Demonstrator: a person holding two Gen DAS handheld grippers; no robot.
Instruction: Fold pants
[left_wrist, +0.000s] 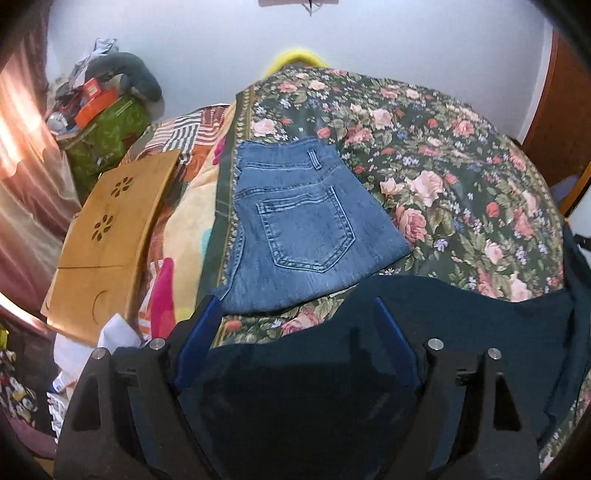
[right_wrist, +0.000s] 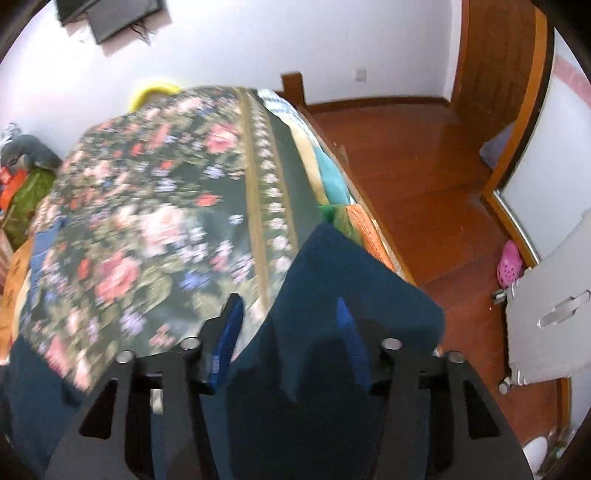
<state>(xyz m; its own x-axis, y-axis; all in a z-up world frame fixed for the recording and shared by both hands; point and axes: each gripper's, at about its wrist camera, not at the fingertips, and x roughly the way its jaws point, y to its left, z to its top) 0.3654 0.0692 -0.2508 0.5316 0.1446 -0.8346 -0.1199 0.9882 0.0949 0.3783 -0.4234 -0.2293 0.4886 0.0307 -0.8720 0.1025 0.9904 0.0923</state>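
Dark navy pants (left_wrist: 424, 332) lie across the near edge of the floral bedspread (left_wrist: 424, 155). My left gripper (left_wrist: 295, 306) is open, its blue fingers (left_wrist: 201, 332) spread over the navy cloth, which runs between them. In the right wrist view my right gripper (right_wrist: 288, 306) is also open, with a raised corner of the navy pants (right_wrist: 340, 269) between and over its fingers (right_wrist: 231, 328). Folded blue jeans (left_wrist: 295, 225) rest on the bedspread just beyond the left gripper, back pocket up.
A wooden lap tray (left_wrist: 107, 236) lies on the bed's left side, with a cluttered pile (left_wrist: 99, 110) behind it. The bed's right edge drops to a wooden floor (right_wrist: 424, 177), where a grey folding stand (right_wrist: 554, 306) and a pink shoe (right_wrist: 509, 264) sit.
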